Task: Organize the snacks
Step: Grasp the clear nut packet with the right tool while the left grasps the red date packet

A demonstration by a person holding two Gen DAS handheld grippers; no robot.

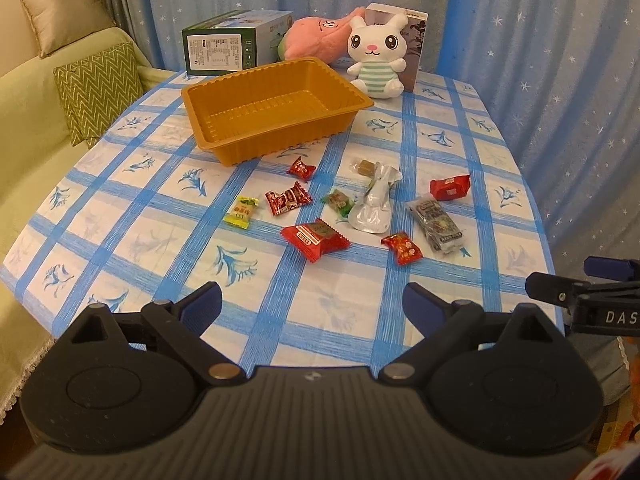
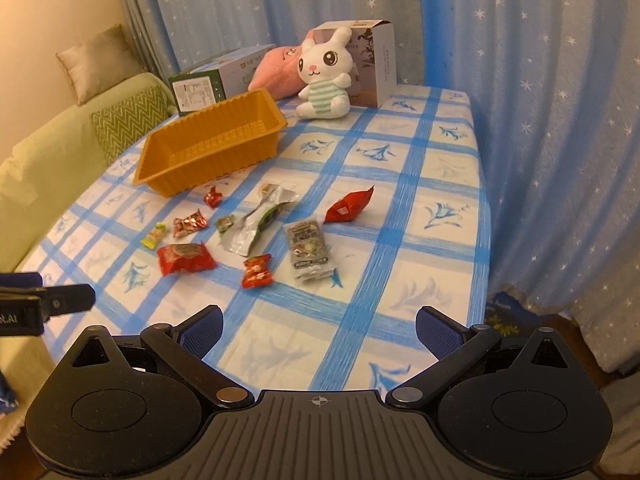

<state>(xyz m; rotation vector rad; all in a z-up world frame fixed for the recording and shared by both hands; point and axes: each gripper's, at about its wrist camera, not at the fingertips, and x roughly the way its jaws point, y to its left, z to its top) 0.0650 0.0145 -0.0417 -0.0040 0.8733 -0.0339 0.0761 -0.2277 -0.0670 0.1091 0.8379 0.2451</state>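
An empty orange tray point(image 1: 224, 98) point(image 2: 160, 140) stands on the blue-checked tablecloth, beyond several scattered snacks. Among them are a large red packet point(image 1: 316, 238) point(image 2: 186, 258), a yellow-green candy point(image 1: 241, 211) point(image 2: 155, 236), a silver pouch point(image 1: 374, 204) point(image 2: 256, 226), a grey-black packet point(image 1: 438, 224) point(image 2: 310, 250) and a red packet point(image 1: 450, 187) point(image 2: 350, 206) at the right. My left gripper point(image 1: 312, 302) hovers open over the near table edge, short of the snacks. My right gripper point(image 2: 319, 330) is open too, holding nothing, near the front right.
A green box point(image 1: 224, 42) point(image 2: 204, 84), a pink plush point(image 1: 316, 36), a white rabbit toy point(image 1: 374, 56) point(image 2: 326, 76) and a white carton point(image 2: 372, 64) line the table's far end. A green sofa point(image 1: 36, 140) with cushions is to the left. Starred blue curtains point(image 2: 560, 120) hang behind and right.
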